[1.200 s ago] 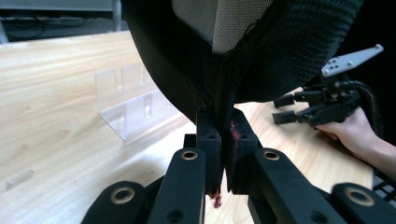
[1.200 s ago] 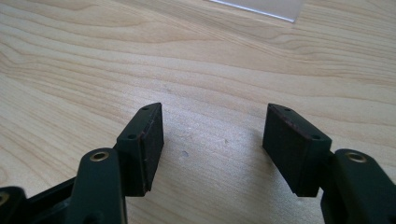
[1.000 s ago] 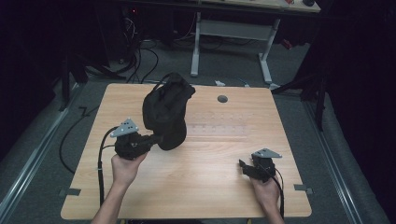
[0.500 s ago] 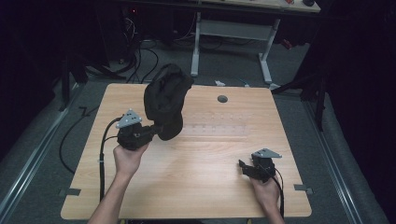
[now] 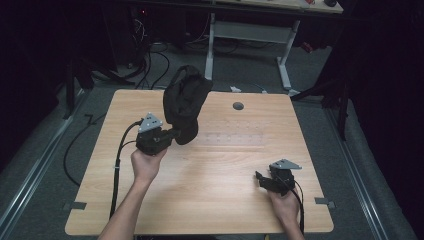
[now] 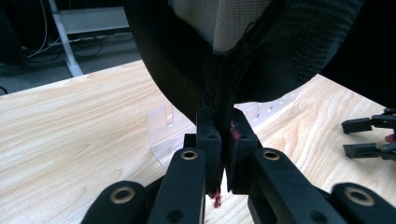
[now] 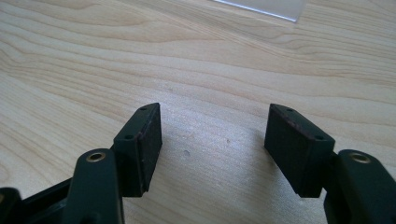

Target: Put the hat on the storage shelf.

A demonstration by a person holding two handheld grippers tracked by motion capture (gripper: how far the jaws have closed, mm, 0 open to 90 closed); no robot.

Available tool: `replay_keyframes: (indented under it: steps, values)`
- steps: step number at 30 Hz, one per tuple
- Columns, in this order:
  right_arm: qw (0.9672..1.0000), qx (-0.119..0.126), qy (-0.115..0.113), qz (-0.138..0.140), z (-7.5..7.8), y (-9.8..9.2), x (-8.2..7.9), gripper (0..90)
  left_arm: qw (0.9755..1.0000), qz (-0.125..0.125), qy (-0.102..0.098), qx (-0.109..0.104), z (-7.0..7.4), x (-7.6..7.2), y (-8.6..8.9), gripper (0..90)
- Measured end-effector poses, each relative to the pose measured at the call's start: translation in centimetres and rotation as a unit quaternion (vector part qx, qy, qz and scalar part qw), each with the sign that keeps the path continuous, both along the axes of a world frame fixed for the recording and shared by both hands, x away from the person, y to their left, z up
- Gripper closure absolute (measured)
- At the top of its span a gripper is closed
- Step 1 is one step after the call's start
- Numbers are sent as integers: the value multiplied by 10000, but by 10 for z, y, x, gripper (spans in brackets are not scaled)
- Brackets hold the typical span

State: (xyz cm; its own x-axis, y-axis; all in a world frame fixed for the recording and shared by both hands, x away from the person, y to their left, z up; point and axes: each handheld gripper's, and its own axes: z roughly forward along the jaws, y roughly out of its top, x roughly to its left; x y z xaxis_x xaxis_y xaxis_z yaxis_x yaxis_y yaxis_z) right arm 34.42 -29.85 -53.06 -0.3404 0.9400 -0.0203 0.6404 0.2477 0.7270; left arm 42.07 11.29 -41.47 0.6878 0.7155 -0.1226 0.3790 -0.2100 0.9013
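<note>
From the high view, the left gripper (image 5: 172,134) is raised above the left half of the pale wooden table (image 5: 215,200) and clamps the lower edge of a black fabric object with a rounded crown, probably a cap or soft pouch (image 5: 185,102); which, I cannot tell. The fabric stands up and away from the jaws, its long axis running from the gripper toward the far edge of the table and leaning slightly right, clear of the tabletop. The left hand (image 5: 146,165) is cocked upward at the wrist, the forearm coming in from the bottom edge. The right gripper (image 5: 263,180) rests low near the front right of the table, well apart from the fabric, jaws pointing left; the left hand is plainly the nearer one. In the left gripper view, the two jaws are pressed together on a black seam of the fabric, which balloons overhead and shows a pale mesh lining (image 6: 231,21); a clear plastic stand (image 6: 161,128) sits on the wood just beyond. In the right gripper view, the jaws stand wide apart with nothing between them, bare wood grain beneath. Any handover would need the right gripper to rise and travel left toward the free upper end.
</note>
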Motion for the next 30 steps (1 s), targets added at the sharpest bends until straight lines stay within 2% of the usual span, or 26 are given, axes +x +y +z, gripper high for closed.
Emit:
replay_keyframes:
  steps: [16,25,30]
  values:
    - [10000,-3,-2,1,0,0,0,369,9997,111,35,197,-14,8,-14,860]
    - [10000,-7,-7,13,0,0,0,365,9992,92,155,351,-26,9,-22,856]
    - [10000,2,0,11,0,0,0,365,9994,94,257,229,-30,9,-20,851]
